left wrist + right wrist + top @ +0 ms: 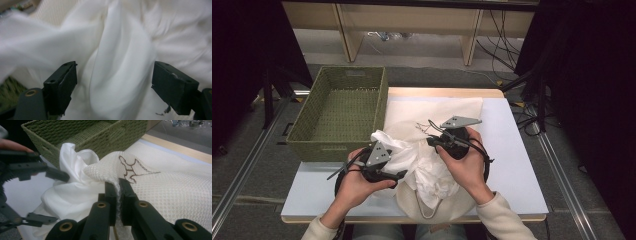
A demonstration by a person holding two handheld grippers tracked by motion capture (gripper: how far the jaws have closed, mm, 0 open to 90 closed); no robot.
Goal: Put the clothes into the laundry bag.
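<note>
A table [522, 165] carries a green woven basket [337, 112] at ten o'clock. At centre lies a cream mesh bag [432, 112], its near end covered by crumpled white cloth [422, 167]. The right claw [117, 188] is pressed together, pinching a raised fold of the bag. The left claw [113, 85] is spread, blurred white cloth between its jaws, none gripped. In the high view both claw tips are hidden by hands.

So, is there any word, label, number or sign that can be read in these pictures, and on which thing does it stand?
No readable text.
Mesh bag: brown stitched figure, a drawing rather than letters.
Green woven basket: grey patch on the far wall, too small to read.
White cloth: plain, no label in sight.
</note>
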